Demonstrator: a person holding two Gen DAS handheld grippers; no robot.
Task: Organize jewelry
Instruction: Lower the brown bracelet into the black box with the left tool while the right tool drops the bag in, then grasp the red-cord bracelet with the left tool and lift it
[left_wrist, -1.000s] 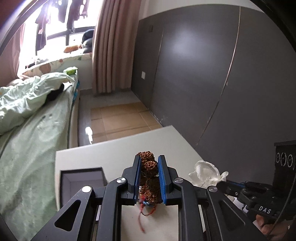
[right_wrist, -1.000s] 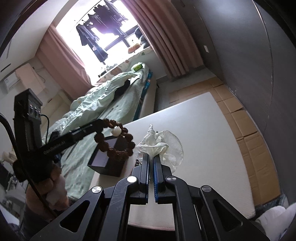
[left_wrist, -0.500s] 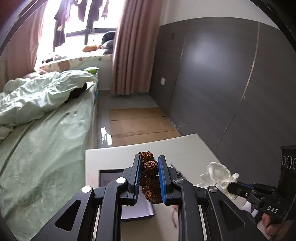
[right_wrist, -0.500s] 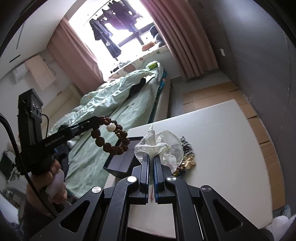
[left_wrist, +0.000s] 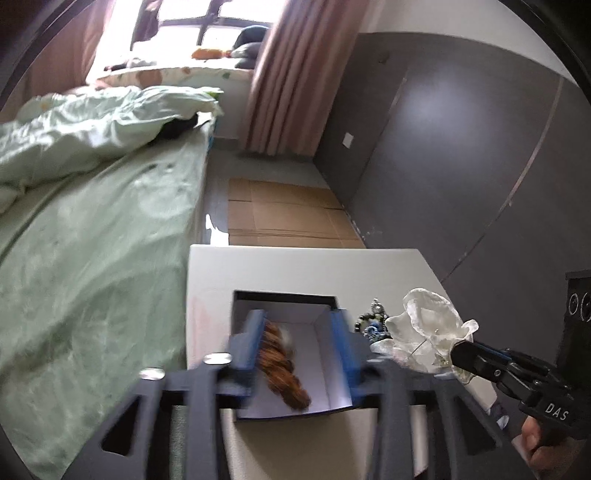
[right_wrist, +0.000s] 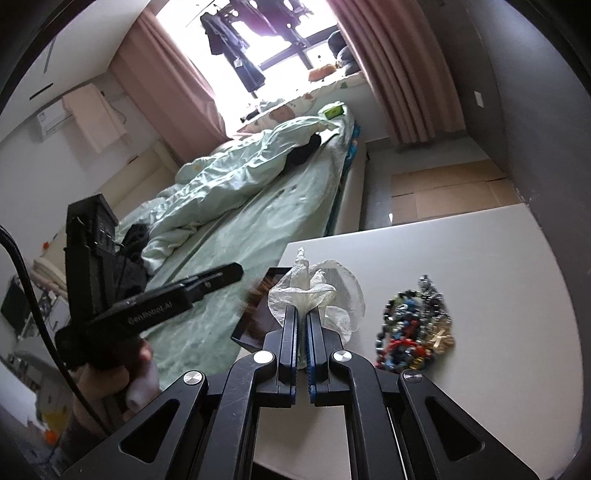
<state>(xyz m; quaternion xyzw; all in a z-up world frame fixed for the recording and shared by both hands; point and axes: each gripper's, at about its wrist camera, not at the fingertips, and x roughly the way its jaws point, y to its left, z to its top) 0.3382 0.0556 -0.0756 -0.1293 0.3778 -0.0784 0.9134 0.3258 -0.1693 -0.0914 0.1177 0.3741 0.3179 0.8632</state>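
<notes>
My left gripper is open over a dark open box on the white table. The brown bead bracelet is blurred between the fingers, inside the box's pale interior. My right gripper is shut on a thin white plastic bag, held above the table right of the box. The bag and right gripper also show in the left wrist view. A pile of mixed bead jewelry lies on the table to the right of the bag.
The white table stands next to a bed with green bedding. A grey wall panel runs along the right. Cardboard sheets lie on the floor beyond the table.
My left gripper has opened and moved over the box; the bracelet it held has dropped between its fingers into the box. My right gripper stays shut on the bag.
</notes>
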